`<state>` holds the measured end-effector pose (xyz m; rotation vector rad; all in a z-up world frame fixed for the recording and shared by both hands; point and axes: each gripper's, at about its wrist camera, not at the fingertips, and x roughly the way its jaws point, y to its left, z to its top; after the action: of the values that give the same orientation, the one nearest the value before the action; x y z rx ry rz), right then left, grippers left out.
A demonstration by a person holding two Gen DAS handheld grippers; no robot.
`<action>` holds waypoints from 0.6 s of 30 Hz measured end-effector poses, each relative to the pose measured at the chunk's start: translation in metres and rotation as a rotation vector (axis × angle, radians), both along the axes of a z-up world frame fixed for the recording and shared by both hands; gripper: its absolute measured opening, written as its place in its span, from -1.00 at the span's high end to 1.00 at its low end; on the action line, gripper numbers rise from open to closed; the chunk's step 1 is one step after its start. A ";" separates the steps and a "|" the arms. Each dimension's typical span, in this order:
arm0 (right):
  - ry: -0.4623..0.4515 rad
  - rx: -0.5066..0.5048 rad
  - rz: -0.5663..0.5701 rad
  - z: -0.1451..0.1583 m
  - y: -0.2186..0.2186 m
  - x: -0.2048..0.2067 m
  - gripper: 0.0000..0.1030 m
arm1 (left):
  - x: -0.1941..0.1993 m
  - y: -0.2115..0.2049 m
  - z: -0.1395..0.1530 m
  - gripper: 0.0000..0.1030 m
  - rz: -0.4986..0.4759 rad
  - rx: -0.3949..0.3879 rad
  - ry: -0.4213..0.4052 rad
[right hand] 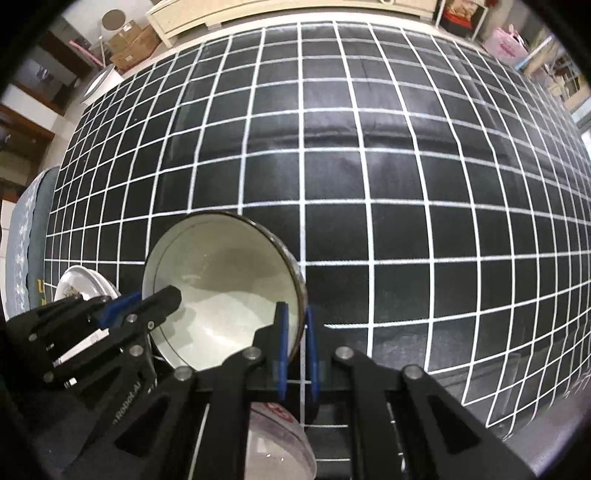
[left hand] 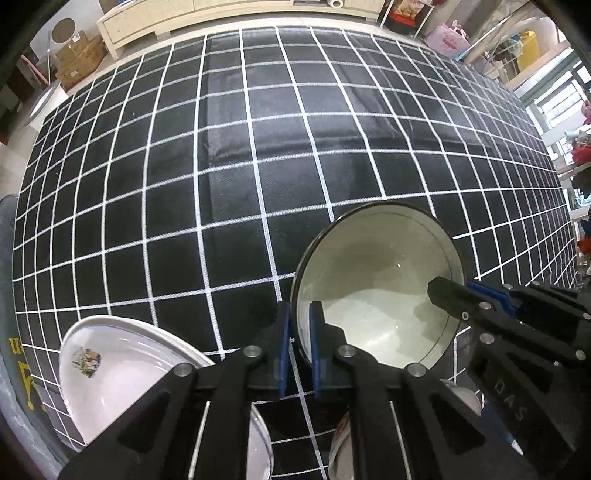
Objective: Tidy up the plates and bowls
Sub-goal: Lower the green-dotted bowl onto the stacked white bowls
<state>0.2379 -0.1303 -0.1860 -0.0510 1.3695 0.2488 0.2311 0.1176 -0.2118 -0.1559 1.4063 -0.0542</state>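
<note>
A white bowl with a dark rim (left hand: 380, 280) is held tilted above the black grid tablecloth (left hand: 221, 147). My left gripper (left hand: 300, 343) is shut on its left rim. My right gripper (right hand: 295, 347) is shut on its right rim; the bowl (right hand: 225, 284) fills the lower left of the right wrist view. Each gripper shows in the other's view: the right one (left hand: 480, 306), the left one (right hand: 129, 314). A white plate with a small picture (left hand: 110, 369) lies at the lower left. Another bowl with a red mark (right hand: 277, 435) sits under the grippers.
The tablecloth (right hand: 369, 147) stretches far ahead. A cream cabinet (left hand: 155, 22) and cardboard boxes (left hand: 77, 59) stand beyond the far edge. A grey cushioned seat (right hand: 26, 240) is at the table's left side.
</note>
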 end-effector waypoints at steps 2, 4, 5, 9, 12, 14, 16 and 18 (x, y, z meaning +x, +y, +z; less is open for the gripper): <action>-0.009 0.006 -0.002 0.012 0.008 0.000 0.75 | -0.001 0.007 0.009 0.84 0.011 0.001 -0.011; -0.027 0.005 -0.001 0.025 0.015 -0.002 0.75 | -0.001 0.009 0.020 0.84 0.015 0.006 -0.028; -0.035 0.002 0.001 0.031 0.016 -0.002 0.75 | 0.000 0.009 0.025 0.84 0.015 0.007 -0.034; -0.068 -0.001 0.005 0.057 0.019 -0.007 0.76 | -0.007 0.013 0.050 0.84 0.020 0.002 -0.066; -0.087 -0.004 0.001 0.074 0.017 -0.015 0.76 | -0.014 0.015 0.070 0.84 0.019 0.004 -0.090; -0.101 -0.009 0.004 0.086 0.022 -0.027 0.75 | -0.021 0.014 0.081 0.84 0.020 0.008 -0.103; -0.108 -0.012 0.013 0.094 0.019 -0.036 0.75 | -0.027 0.011 0.089 0.84 0.025 0.009 -0.108; -0.116 -0.009 0.021 0.102 0.022 -0.048 0.75 | -0.038 0.008 0.097 0.84 0.020 0.015 -0.118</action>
<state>0.1897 -0.1079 -0.0840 -0.0861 1.2551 0.2532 0.1927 0.1260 -0.1148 -0.1521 1.2867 -0.0364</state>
